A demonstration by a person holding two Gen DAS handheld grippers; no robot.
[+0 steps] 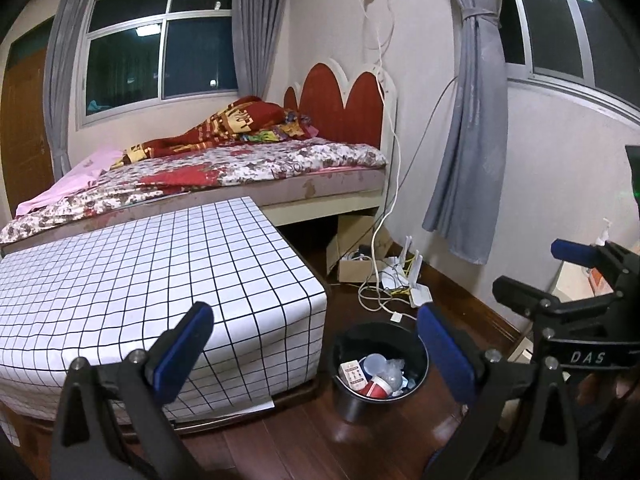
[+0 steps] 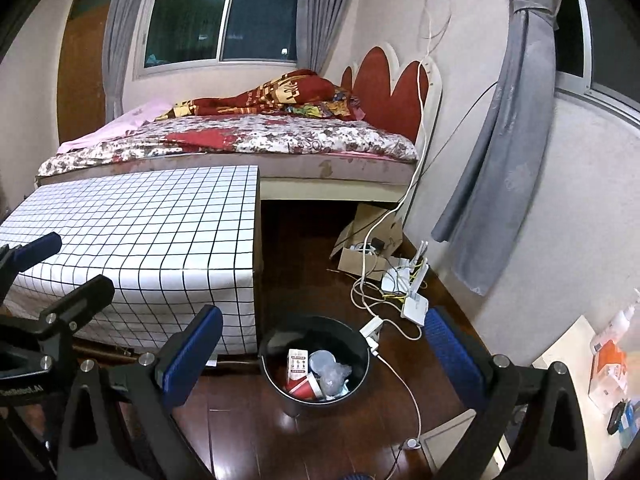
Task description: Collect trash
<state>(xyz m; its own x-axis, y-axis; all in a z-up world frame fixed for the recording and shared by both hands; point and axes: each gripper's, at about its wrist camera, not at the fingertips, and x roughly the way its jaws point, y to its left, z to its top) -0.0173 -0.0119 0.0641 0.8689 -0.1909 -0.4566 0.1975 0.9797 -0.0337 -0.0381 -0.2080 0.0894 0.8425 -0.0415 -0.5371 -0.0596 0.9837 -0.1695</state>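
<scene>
Left wrist view: round black bin (image 1: pixel 380 364), holding a red paper cup (image 1: pixel 375 389) and crinkled plastic, stands on glossy wood floor (image 1: pixel 288 436) between spread, empty left gripper (image 1: pixel 316 344) fingers; right gripper (image 2: pixel 323 348) likewise spread.

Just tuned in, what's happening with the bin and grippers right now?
Both grippers are open and empty, held above the wooden floor. The left gripper and right gripper frame the black trash bin beside the checked-cloth table. The bin already holds a red cup, a small carton and clear plastic. The tabletop looks bare.
</scene>
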